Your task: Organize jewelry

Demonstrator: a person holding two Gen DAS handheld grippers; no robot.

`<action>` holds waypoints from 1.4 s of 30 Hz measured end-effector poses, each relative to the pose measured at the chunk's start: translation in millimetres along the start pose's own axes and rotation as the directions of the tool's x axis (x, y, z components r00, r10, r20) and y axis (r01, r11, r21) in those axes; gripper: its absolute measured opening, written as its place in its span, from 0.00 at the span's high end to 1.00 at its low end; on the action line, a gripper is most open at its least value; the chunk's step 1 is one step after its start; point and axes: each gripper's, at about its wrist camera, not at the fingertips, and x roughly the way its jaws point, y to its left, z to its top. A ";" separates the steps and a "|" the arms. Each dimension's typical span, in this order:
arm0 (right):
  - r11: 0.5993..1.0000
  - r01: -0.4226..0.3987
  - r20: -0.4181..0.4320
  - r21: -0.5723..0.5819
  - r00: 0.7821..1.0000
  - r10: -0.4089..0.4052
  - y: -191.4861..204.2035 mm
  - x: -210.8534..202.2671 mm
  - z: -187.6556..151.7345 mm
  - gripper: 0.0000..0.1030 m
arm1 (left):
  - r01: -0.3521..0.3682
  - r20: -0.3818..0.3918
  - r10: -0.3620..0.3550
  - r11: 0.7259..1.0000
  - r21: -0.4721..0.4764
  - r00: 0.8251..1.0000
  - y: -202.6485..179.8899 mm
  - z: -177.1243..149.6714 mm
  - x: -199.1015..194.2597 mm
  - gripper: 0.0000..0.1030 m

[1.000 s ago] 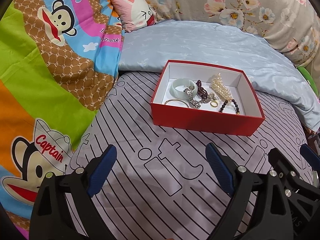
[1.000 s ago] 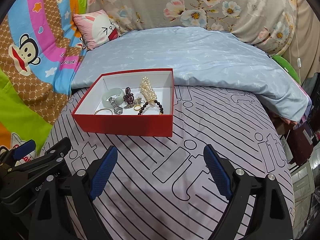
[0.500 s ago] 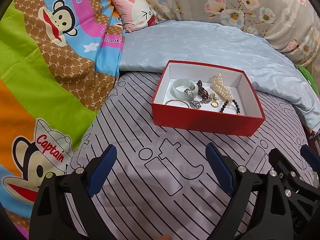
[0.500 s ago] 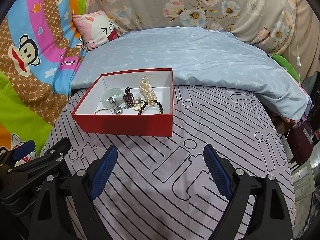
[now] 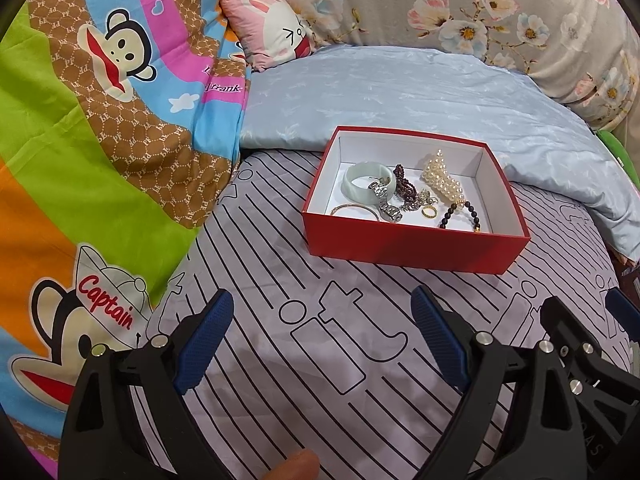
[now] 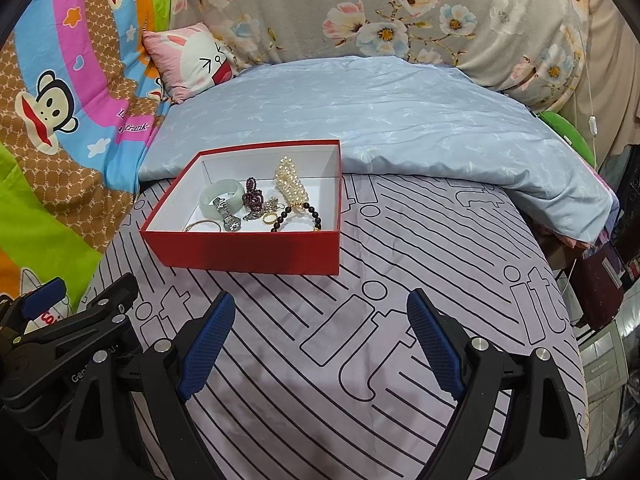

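Observation:
A red box (image 5: pixel 412 242) with a white inside sits on the striped bedsheet, also in the right wrist view (image 6: pixel 248 250). It holds a pale green bangle (image 5: pixel 362 182), a silver watch (image 5: pixel 386 202), a purple bead piece (image 5: pixel 404 186), a pearl bracelet (image 5: pixel 442 176), a gold ring (image 5: pixel 429 212), a thin gold bangle (image 5: pixel 354 209) and a dark bead bracelet (image 5: pixel 460 216). My left gripper (image 5: pixel 322 338) is open and empty, well short of the box. My right gripper (image 6: pixel 320 340) is open and empty, also short of it.
A light blue quilt (image 6: pixel 360 120) lies behind the box. A cartoon monkey blanket (image 5: pixel 80 140) rises on the left. A pink rabbit pillow (image 5: pixel 272 44) and a floral cushion (image 6: pixel 400 12) stand at the back. The bed edge (image 6: pixel 576 280) drops off at right.

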 end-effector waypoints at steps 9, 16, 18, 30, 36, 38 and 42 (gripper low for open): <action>1.000 0.000 -0.001 -0.002 1.000 0.000 -0.2 -0.3 -0.3 0.17 | -0.003 0.000 0.003 1.000 0.002 1.000 0.3 -0.1 -0.4 0.15; 1.000 0.005 -0.003 -0.002 1.000 -0.005 0.5 0.2 -1.5 0.17 | -0.004 -0.009 0.004 1.000 -0.001 1.000 1.2 -0.9 1.5 0.15; 1.000 0.005 -0.002 -0.002 1.000 -0.005 0.6 0.8 -2.0 0.17 | -0.004 -0.006 0.004 1.000 0.001 1.000 1.6 -0.5 1.6 0.15; 1.000 0.008 -0.006 -0.006 1.000 -0.008 2.2 1.9 -3.5 0.17 | -0.008 -0.011 0.008 1.000 -0.008 1.000 1.5 -2.7 2.4 0.15; 1.000 0.008 -0.008 -0.006 1.000 -0.008 4.0 2.3 -4.6 0.17 | -0.019 -0.008 0.019 1.000 -0.016 1.000 0.8 -3.6 2.8 0.15; 1.000 0.009 -0.008 -0.004 1.000 -0.009 4.3 2.7 -5.5 0.17 | -0.013 -0.012 0.013 1.000 -0.021 1.000 1.5 -3.6 4.2 0.15; 1.000 0.008 -0.011 -0.003 1.000 -0.008 5.0 3.8 -5.8 0.17 | -0.009 -0.017 0.008 1.000 -0.028 1.000 1.1 -4.5 5.0 0.15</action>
